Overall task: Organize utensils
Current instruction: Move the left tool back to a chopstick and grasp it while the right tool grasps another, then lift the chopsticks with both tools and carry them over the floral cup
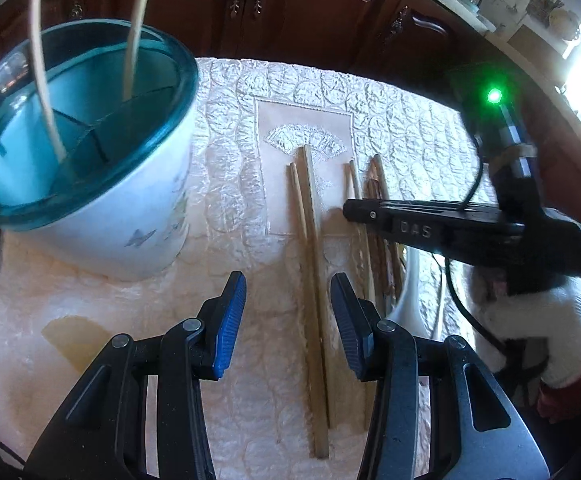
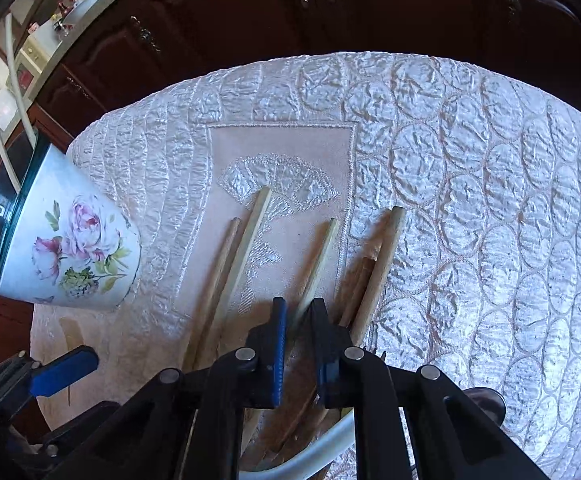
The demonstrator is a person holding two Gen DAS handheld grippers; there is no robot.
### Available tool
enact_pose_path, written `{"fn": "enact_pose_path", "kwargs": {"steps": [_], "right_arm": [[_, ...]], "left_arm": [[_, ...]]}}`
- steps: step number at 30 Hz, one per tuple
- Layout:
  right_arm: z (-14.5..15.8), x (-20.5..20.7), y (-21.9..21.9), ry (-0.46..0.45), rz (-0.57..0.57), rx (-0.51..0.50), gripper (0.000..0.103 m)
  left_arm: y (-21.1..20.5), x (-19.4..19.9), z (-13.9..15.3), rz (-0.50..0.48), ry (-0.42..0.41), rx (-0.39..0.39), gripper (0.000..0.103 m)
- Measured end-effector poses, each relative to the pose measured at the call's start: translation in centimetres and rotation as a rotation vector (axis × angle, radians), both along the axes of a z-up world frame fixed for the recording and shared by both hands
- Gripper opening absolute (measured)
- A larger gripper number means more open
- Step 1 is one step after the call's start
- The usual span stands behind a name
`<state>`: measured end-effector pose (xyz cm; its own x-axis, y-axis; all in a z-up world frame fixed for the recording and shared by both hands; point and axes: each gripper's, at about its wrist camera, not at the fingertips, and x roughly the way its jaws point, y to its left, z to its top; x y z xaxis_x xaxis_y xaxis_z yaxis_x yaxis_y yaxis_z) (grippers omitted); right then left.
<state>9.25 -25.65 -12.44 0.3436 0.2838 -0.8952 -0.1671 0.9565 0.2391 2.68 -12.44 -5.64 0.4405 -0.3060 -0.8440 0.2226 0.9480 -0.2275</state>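
Several wooden chopsticks (image 1: 312, 264) lie side by side on the quilted cloth, also in the right wrist view (image 2: 246, 252). A white floral holder with a teal rim (image 1: 90, 152) stands at the left, with two pale sticks in its divided inside; it also shows in the right wrist view (image 2: 70, 256). My left gripper (image 1: 288, 312) is open, its jaws either side of a chopstick pair, just above them. My right gripper (image 2: 298, 344) has its jaws closed around a single light chopstick (image 2: 320, 264); it appears from the side in the left wrist view (image 1: 348, 208).
A white spoon handle (image 1: 408, 292) and darker wooden utensils (image 2: 374, 276) lie right of the chopsticks. A cream quilted cloth (image 2: 470, 200) covers the table. Dark wooden cabinets (image 1: 310, 4) stand behind. A pale flat piece (image 1: 74, 340) lies at the near left.
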Motion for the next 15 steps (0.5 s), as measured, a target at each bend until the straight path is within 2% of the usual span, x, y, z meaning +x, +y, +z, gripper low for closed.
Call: {"fn": "enact_pose_path", "kwargs": {"steps": [3,4,6,10,15], "right_arm": [[-0.3,0.3,-0.3,0.002,0.001,0.009,0.011],[-0.9,1.0,-2.2,0.003,0.001,0.015,0.011],[-0.6,0.7,-2.8,0.006,-0.001,0.026,0.011],[-0.5,0.3,-3.5,0.009,0.002,0.032,0.011],[-0.6,0.2,-3.7,0.012,-0.001,0.037,0.011]], "left_arm": [[-0.6,1.3,-1.2,0.016,0.014,0.012,0.037],[-0.8,1.5,-1.6,0.020,0.020,0.014,0.033],[-1.1,2.2,-2.6,0.018,0.041,-0.002,0.028],[-1.5,2.9,-3.3,0.013,0.054,-0.027,0.027],[-1.5,3.5,-3.4,0.027,0.053,-0.007,0.025]]}}
